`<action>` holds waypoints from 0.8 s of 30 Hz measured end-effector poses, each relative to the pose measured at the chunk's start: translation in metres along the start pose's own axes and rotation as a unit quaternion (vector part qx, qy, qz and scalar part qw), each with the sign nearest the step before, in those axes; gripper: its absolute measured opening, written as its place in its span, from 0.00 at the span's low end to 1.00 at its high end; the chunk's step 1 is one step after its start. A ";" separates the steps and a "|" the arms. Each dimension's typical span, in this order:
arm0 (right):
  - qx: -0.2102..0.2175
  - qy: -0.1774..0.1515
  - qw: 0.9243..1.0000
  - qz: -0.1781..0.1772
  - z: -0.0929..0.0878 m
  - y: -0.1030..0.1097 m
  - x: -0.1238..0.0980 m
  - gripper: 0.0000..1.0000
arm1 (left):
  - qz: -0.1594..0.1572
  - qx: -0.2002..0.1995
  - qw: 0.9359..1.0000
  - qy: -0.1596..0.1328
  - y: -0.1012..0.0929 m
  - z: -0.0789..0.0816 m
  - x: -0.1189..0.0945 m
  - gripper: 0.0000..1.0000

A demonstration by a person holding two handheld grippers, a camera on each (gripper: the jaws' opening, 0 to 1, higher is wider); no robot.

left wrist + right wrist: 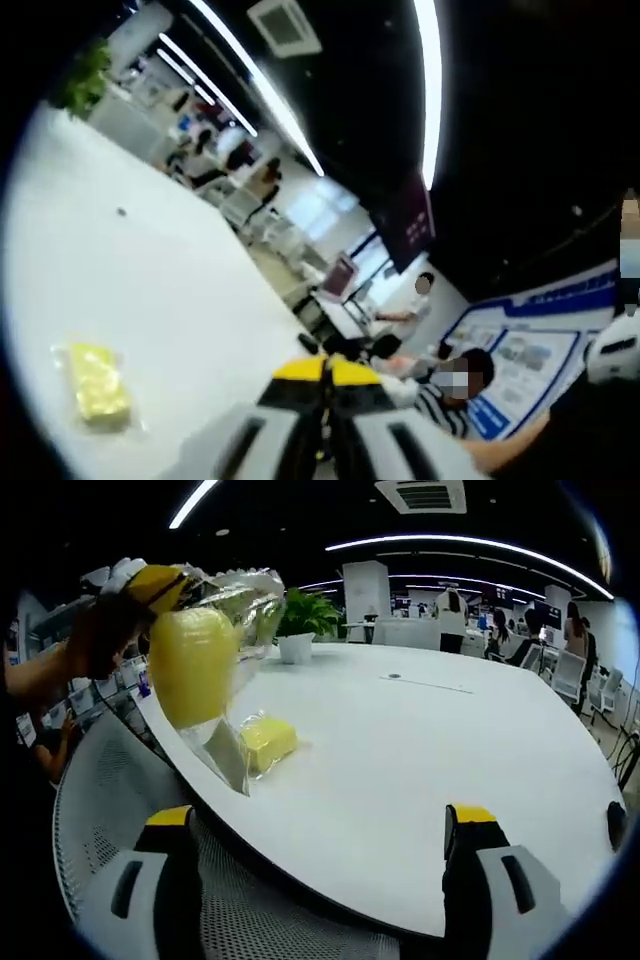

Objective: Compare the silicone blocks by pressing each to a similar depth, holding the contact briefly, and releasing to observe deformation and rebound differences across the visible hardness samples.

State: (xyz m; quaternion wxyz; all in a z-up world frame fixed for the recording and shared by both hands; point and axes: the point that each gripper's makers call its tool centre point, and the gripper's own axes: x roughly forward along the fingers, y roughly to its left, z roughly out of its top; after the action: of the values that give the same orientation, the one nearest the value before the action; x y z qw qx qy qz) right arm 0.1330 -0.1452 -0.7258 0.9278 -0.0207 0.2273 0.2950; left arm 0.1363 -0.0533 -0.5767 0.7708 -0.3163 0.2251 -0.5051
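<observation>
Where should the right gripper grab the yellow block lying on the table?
Probably across its narrow width. The yellow block lies flat in clear wrap on the white table, near the edge, so come down from above with the open right gripper; the hanging bagged block crowds its left side.

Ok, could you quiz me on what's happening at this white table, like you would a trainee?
1. True or false: the right gripper has its jaws closed.
2. Where is the bagged yellow block? A) flat on the white table; B) hanging from the left gripper; C) on the mesh chair.
3. Fill in: a second yellow block lies on the table, and beyond it stands a potted ____.

Key: 1 false, they stand wide apart. 2 B. 3 plant.
</observation>
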 end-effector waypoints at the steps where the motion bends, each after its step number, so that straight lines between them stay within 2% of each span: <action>1: 0.001 0.000 1.000 0.000 0.000 0.000 0.000 0.96 | 0.004 -0.003 1.000 0.001 0.004 -0.003 0.002 0.00; 5: 0.004 0.002 1.000 0.002 -0.004 0.000 0.003 0.96 | 0.012 -0.017 1.000 0.002 0.014 -0.009 0.011 0.00; 9: 0.003 0.005 1.000 0.002 -0.006 0.000 0.005 0.96 | 0.008 -0.031 0.999 -0.003 0.022 -0.011 0.021 0.00; 14: -0.006 0.004 1.000 -0.008 -0.008 -0.004 0.007 0.96 | 0.007 -0.072 0.997 -0.017 0.035 -0.017 0.039 0.00; 18: -0.007 -0.002 1.000 -0.012 -0.006 -0.007 0.007 0.96 | 0.023 -0.074 0.997 -0.010 0.050 -0.031 0.055 0.00; 19: -0.007 -0.002 1.000 -0.011 -0.006 -0.007 0.007 0.96 | 0.037 -0.068 0.997 -0.015 0.057 -0.034 0.059 0.00; 21: -0.005 -0.003 1.000 -0.011 -0.007 -0.007 0.007 0.96 | 0.040 -0.090 0.995 -0.016 0.064 -0.040 0.065 0.00; 24: 0.011 -0.004 1.000 -0.010 -0.008 -0.009 0.007 0.96 | 0.046 -0.089 0.995 -0.017 0.070 -0.044 0.072 0.00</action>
State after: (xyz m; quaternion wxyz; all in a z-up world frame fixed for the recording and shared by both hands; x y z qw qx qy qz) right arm 0.1398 -0.1505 -0.7374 0.9320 -0.0117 0.2261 0.2829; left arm 0.1793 -0.1107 -0.6595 0.7658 -0.3819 0.2704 -0.4411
